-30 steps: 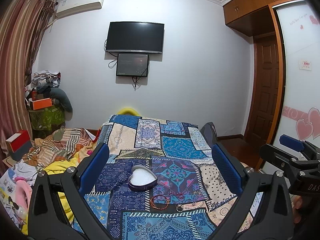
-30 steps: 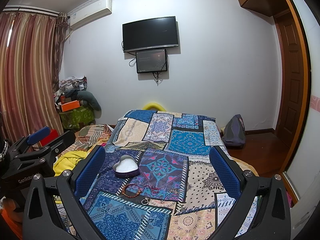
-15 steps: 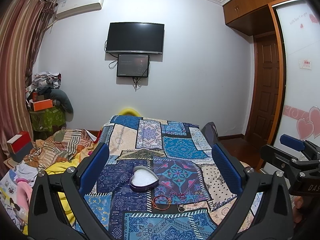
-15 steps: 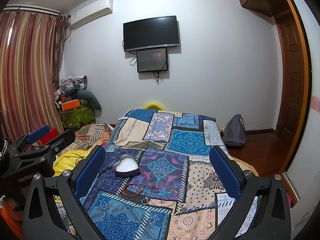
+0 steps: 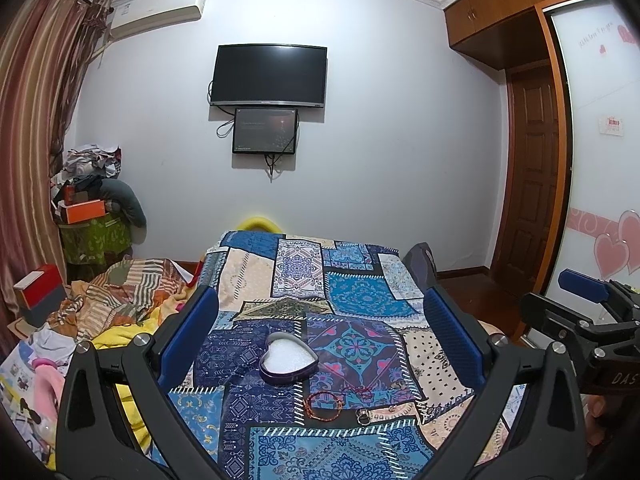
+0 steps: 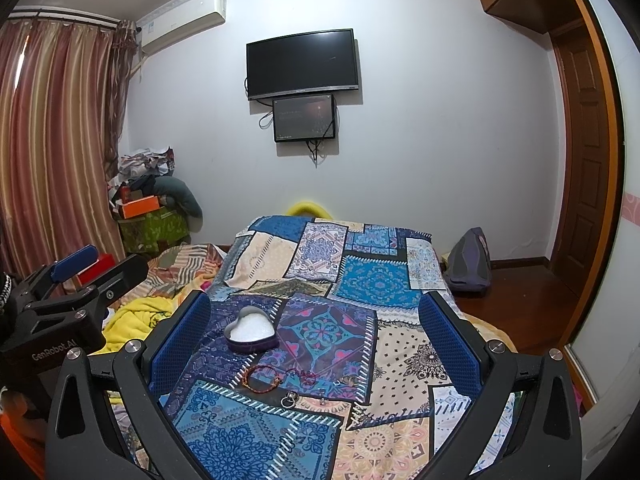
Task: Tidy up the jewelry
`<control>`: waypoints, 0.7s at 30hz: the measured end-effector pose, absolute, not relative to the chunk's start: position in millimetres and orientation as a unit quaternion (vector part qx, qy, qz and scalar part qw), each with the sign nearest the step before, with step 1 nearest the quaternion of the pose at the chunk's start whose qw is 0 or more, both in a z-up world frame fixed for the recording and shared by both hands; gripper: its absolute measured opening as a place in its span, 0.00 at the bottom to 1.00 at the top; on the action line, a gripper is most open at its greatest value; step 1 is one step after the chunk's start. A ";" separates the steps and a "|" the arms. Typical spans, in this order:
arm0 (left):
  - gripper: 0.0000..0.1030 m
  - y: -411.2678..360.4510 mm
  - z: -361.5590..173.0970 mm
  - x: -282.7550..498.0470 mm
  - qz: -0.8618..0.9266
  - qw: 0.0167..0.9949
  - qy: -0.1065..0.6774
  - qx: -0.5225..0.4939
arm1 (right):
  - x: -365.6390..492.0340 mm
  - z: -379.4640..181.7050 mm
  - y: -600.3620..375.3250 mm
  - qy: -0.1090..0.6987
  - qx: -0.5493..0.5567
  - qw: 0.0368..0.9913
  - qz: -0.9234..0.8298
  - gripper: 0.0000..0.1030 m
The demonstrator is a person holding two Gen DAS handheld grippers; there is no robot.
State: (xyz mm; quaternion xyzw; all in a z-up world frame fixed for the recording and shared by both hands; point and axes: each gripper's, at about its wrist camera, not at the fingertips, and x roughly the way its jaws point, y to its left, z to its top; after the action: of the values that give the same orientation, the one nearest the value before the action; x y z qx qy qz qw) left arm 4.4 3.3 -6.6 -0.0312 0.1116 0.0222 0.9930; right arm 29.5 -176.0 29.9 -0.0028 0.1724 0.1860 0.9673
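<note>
A heart-shaped dark tin [image 5: 289,358] with white lining sits open on the patchwork bedspread [image 5: 360,292]; it also shows in the right wrist view [image 6: 251,330]. In front of it lie a red-brown beaded bracelet [image 5: 325,400] [image 6: 262,377], a thin red string piece [image 5: 357,391] [image 6: 306,375] and a small metal ring [image 5: 363,415] [image 6: 289,401]. My left gripper [image 5: 320,332] is open and empty, above the bed short of the tin. My right gripper [image 6: 314,332] is open and empty, to the right of the left one.
A heap of bedding and clothes [image 5: 120,300] lies left of the bed. Boxes and a green bin [image 5: 94,232] stand in the left corner by the curtain. A dark bag [image 6: 468,260] sits on the floor at right, near the wooden door [image 6: 580,152]. A TV [image 5: 270,75] hangs on the far wall.
Both grippers have shifted slightly; the tin and jewelry sit a little lower and nearer in the views. Both stay open and empty.
</note>
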 end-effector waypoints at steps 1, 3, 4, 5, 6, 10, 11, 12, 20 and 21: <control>1.00 2.9 -6.5 5.6 0.021 0.993 0.113 -0.031 | 30.1 29.3 -176.3 0.173 -0.003 0.967 0.186 1.00; 1.00 2.1 -7.0 6.9 0.020 0.993 0.115 -0.031 | 31.9 27.8 -176.8 0.177 -0.003 0.967 0.184 1.00; 1.00 1.9 -7.8 7.8 0.020 0.993 0.116 -0.031 | 33.0 26.9 -177.0 0.178 -0.003 0.967 0.183 1.00; 1.00 1.4 -8.2 8.4 0.019 0.993 0.117 -0.030 | 34.6 25.9 -177.0 0.181 -0.003 0.966 0.183 1.00; 1.00 0.0 -8.6 10.0 0.019 0.992 0.119 -0.030 | 35.2 24.9 -177.4 0.182 -0.002 0.966 0.182 1.00; 1.00 -1.4 -13.6 19.5 0.016 0.991 0.132 -0.033 | 42.3 20.7 -180.2 0.194 0.000 0.965 0.176 1.00; 1.00 -1.2 -15.1 22.8 0.016 0.990 0.136 -0.034 | 44.6 18.8 -181.4 0.198 0.001 0.965 0.174 1.00; 1.00 -1.0 -17.3 26.4 0.015 0.989 0.142 -0.035 | 47.0 15.9 -183.2 0.202 0.001 0.964 0.172 1.00; 1.00 6.0 -52.5 71.0 0.009 0.975 0.213 -0.055 | 72.9 -17.1 -192.8 0.256 -0.008 0.955 0.148 1.00; 1.00 7.3 -59.4 77.5 0.008 0.973 0.225 -0.058 | 74.7 -20.3 -193.4 0.262 -0.009 0.954 0.146 1.00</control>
State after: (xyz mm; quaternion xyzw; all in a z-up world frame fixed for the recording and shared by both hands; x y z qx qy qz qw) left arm 77.5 7.3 -59.4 -0.0582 0.2251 0.0079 0.9726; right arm 74.7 -193.4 -20.3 -0.0094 0.2616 0.1457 0.9541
